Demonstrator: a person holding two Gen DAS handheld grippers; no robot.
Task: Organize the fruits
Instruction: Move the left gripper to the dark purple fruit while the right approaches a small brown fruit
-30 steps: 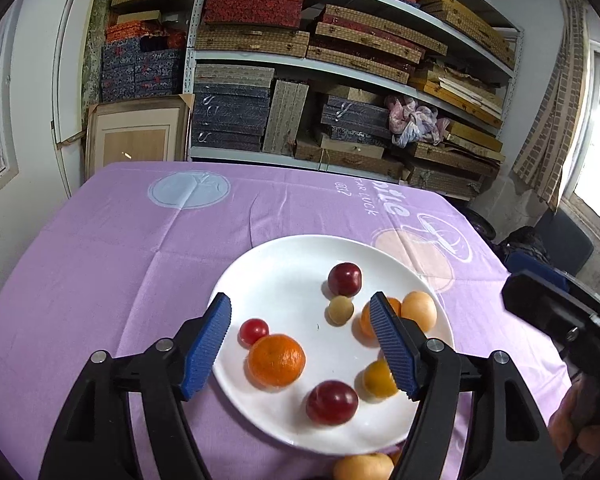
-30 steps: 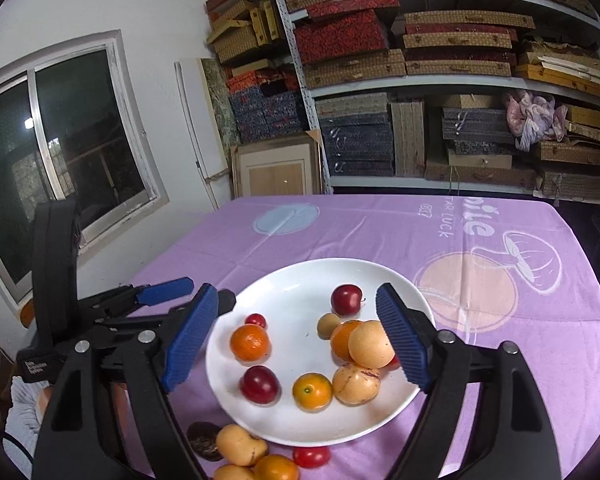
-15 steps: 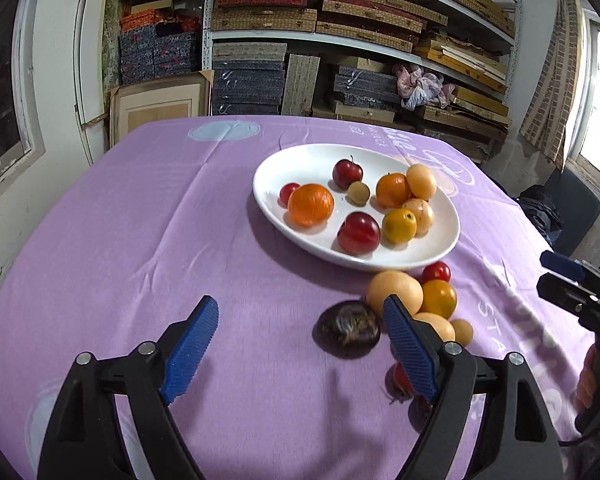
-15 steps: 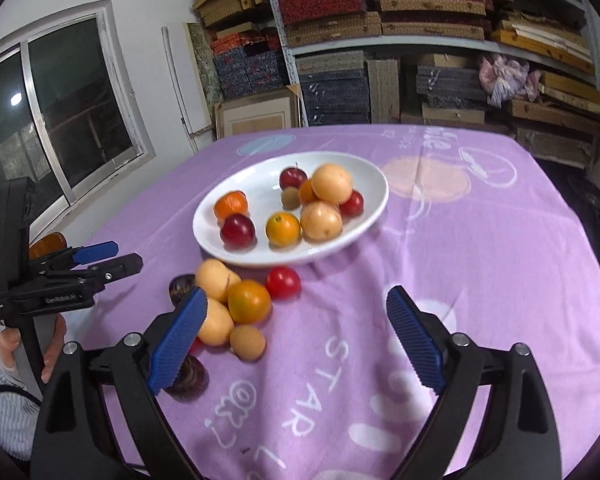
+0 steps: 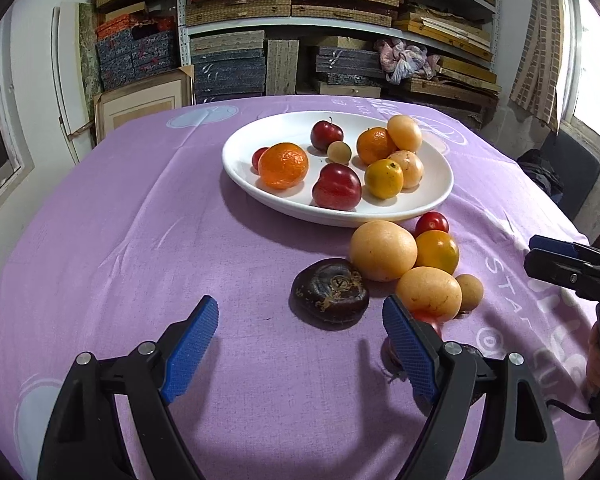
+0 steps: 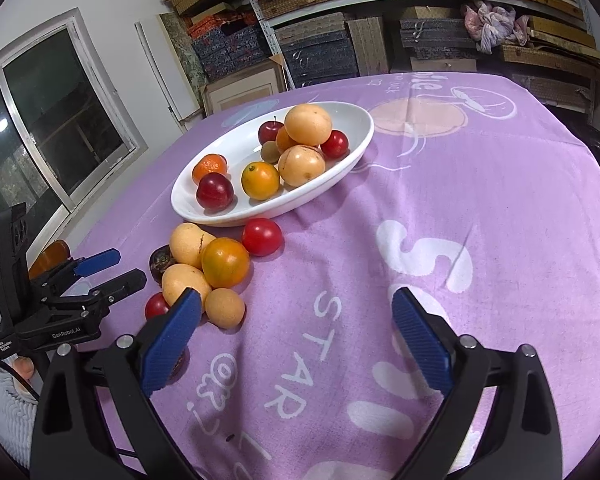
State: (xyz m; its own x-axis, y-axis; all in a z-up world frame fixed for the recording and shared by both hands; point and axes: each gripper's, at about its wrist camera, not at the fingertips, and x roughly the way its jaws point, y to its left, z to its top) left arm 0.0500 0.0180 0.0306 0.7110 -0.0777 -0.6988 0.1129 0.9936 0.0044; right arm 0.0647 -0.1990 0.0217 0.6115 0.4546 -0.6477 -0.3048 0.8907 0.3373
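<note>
Pulling back from the plate [image 5: 440, 196], the left tongs [image 5: 300, 332] now hang wide open and empty over the tabletop [image 5: 120, 240], nearest the dark fruit [image 5: 330, 291] among the loose pile.

From the right view, the right tongs [image 6: 296, 320] have also retreated, gaping and empty, beside the loose fruits [image 6: 224, 262] near the plate's rim. Likely another pick comes next.

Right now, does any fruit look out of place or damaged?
Yes. A cluster of fruit lies on the purple tablecloth beside the white plate, not on it. Among them, the dark fruit looks wrinkled and shrivelled.
</note>
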